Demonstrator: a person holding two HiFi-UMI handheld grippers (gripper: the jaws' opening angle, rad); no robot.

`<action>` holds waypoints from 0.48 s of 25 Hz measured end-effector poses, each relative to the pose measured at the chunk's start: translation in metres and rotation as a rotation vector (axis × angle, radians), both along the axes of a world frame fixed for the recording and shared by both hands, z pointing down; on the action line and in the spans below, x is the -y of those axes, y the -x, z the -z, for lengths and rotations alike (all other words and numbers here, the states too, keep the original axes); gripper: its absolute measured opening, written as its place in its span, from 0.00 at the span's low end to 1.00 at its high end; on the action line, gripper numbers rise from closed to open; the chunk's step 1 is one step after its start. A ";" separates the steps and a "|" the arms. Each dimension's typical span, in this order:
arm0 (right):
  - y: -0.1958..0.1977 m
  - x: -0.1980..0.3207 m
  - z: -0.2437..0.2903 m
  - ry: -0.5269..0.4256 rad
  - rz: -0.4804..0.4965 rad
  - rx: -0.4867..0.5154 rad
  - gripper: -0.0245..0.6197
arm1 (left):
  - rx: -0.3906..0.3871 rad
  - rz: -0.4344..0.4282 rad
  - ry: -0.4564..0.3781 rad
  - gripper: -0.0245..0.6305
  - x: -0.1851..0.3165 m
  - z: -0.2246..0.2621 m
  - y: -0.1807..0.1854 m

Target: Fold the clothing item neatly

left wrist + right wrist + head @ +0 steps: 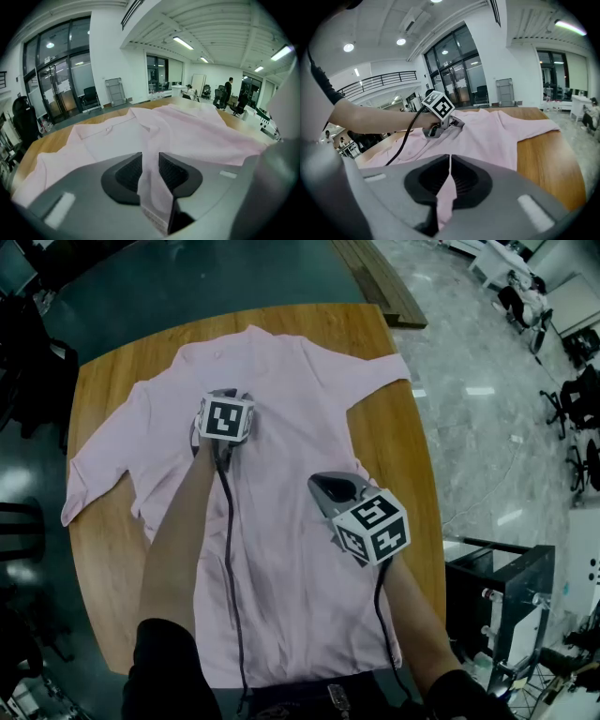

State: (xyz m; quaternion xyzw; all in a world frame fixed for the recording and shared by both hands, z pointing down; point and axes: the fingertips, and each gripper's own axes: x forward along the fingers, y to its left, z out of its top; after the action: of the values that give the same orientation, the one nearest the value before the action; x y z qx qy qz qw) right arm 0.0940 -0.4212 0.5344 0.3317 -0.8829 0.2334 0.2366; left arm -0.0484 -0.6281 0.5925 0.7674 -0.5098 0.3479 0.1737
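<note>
One pink shirt (291, 521), spread flat on the wooden table (103, 549): collar at the far end, sleeves out to both sides, hem at the near edge by the person.

Left gripper (228, 399) sits on the upper chest just below the collar. Its jaws are clamped on a raised fold of the pink fabric, which runs up between the pads. Right gripper (319, 484) is nearer the person, on the shirt's right half at mid-body. Its jaws are almost together, pinching a thin ridge of fabric.

Both forearms reach out over the shirt, the left forearm (178, 540) further forward than the right forearm (412, 615). A black cable (230, 559) trails back from the left gripper over the cloth.

From the head view, the marker cubes cover both sets of jaw tips. The hem is partly hidden by the person's torso. The left cuff hangs off the table edge. Can't tell which side of the shirt faces up.
</note>
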 end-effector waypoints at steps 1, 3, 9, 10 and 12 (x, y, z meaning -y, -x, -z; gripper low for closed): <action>-0.005 -0.003 0.001 -0.003 -0.008 -0.004 0.06 | -0.024 0.010 0.011 0.23 -0.005 0.000 0.001; -0.017 -0.007 0.005 -0.009 -0.033 -0.011 0.06 | -0.050 0.013 0.003 0.24 -0.014 0.010 -0.001; -0.058 -0.019 0.017 -0.033 -0.126 -0.044 0.06 | -0.126 -0.046 -0.018 0.24 -0.061 0.039 -0.032; -0.064 -0.022 0.019 -0.037 -0.141 -0.055 0.06 | -0.137 -0.058 -0.017 0.24 -0.071 0.043 -0.038; -0.077 -0.026 0.018 -0.045 -0.166 -0.090 0.06 | -0.155 -0.076 -0.016 0.24 -0.091 0.050 -0.050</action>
State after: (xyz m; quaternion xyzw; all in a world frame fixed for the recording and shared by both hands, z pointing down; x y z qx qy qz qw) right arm 0.1706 -0.3948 0.5165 0.4192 -0.8458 0.2174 0.2482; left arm 0.0016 -0.5374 0.5429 0.8122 -0.4683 0.2896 0.1930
